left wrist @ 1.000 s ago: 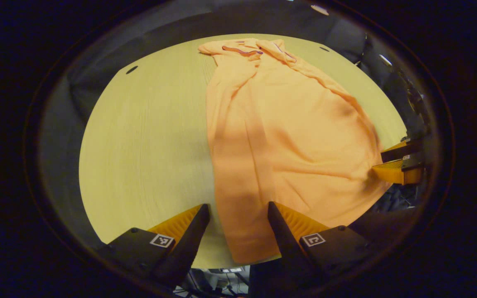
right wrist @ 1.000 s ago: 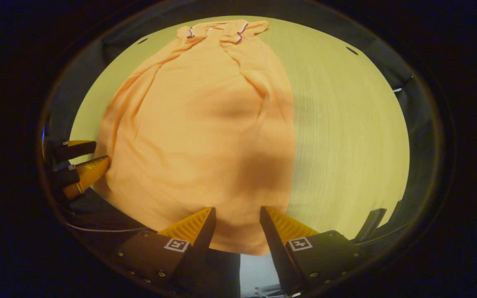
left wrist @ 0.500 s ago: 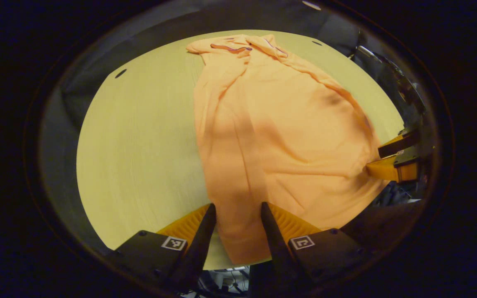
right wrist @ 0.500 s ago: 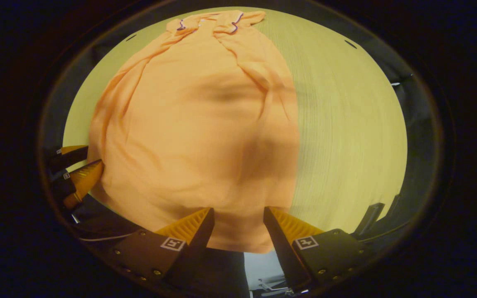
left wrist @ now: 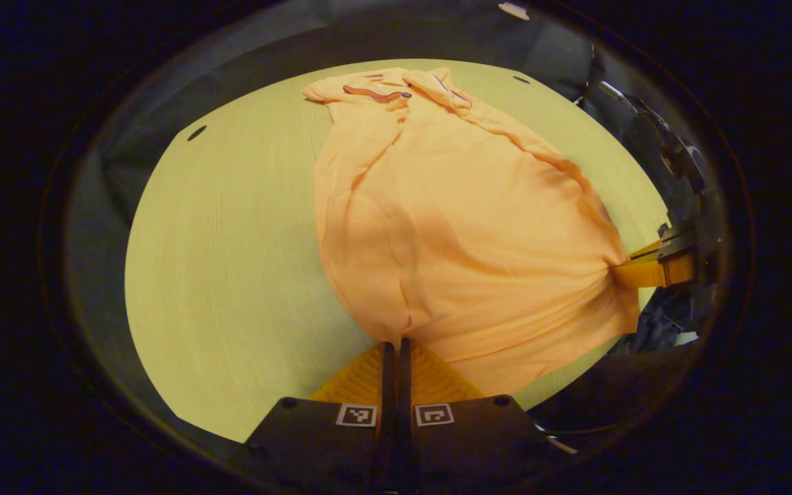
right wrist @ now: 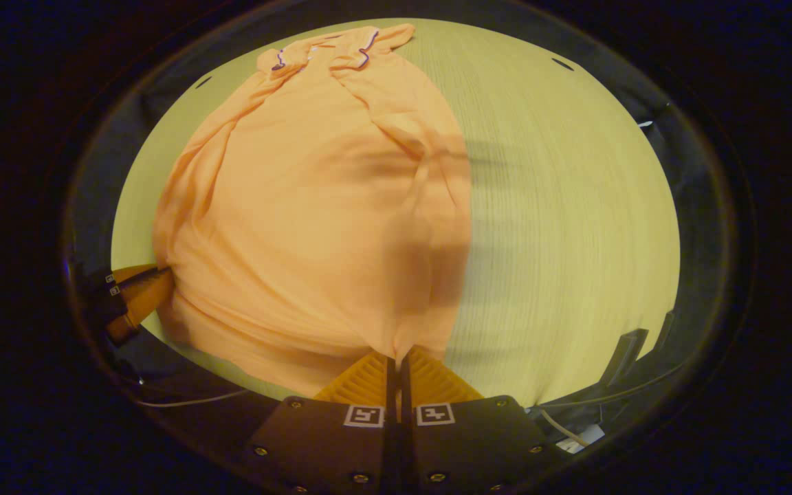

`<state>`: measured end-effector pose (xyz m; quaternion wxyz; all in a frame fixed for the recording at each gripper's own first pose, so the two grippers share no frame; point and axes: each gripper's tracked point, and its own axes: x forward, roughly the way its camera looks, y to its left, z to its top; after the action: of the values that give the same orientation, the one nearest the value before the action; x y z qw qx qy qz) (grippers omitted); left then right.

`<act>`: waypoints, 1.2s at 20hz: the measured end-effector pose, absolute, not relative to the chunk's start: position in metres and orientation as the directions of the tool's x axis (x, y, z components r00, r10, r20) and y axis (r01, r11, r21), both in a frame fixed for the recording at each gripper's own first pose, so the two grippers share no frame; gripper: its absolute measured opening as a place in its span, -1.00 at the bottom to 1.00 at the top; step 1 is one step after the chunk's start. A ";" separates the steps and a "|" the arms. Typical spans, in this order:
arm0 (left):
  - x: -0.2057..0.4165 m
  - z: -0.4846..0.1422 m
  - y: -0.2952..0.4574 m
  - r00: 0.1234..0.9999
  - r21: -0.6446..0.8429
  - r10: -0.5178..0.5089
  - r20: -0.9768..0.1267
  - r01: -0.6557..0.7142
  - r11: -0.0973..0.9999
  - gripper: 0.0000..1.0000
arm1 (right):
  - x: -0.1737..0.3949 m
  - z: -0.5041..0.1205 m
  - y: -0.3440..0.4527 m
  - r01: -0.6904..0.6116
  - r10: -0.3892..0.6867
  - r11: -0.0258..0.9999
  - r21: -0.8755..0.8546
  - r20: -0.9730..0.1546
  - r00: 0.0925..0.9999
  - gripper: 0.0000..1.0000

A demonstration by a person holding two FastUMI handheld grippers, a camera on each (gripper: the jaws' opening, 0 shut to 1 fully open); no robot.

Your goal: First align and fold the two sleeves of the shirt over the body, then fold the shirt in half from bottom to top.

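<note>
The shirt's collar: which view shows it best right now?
The left gripper view. The collar lies at the far end of the shirt, its dark trim line clear. In the right gripper view the collar sits near the top edge, more squeezed by the lens.

No readable text, label, brand, number or sign anywhere in view.

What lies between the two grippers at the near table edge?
The orange shirt's bottom hem, pinched by the left gripper and right gripper, spans it in both views.
</note>
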<state>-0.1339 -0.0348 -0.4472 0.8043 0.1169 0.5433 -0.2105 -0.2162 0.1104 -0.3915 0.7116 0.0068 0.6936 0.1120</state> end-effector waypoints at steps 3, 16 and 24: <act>-0.113 -0.430 -0.039 0.365 -0.061 -0.226 -0.903 0.413 0.909 -0.88 | -0.196 -0.383 0.112 -0.157 0.168 0.975 0.156 -0.984 0.067 -0.99; 0.037 -0.321 -0.064 0.562 -0.054 -0.290 -0.774 0.397 0.916 -0.88 | -0.023 -0.320 0.119 -0.173 0.212 0.972 0.162 -0.918 0.334 -0.99; 0.143 -0.289 -0.078 0.655 -0.092 -0.296 -0.696 0.326 0.941 -0.89 | 0.088 -0.295 0.129 -0.166 0.228 0.972 0.168 -0.849 0.477 -1.00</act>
<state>0.1428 -0.0782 -0.2887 0.9094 0.0204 0.3787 -0.1710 0.0880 0.1291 -0.2951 0.8588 0.0311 0.4983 0.1144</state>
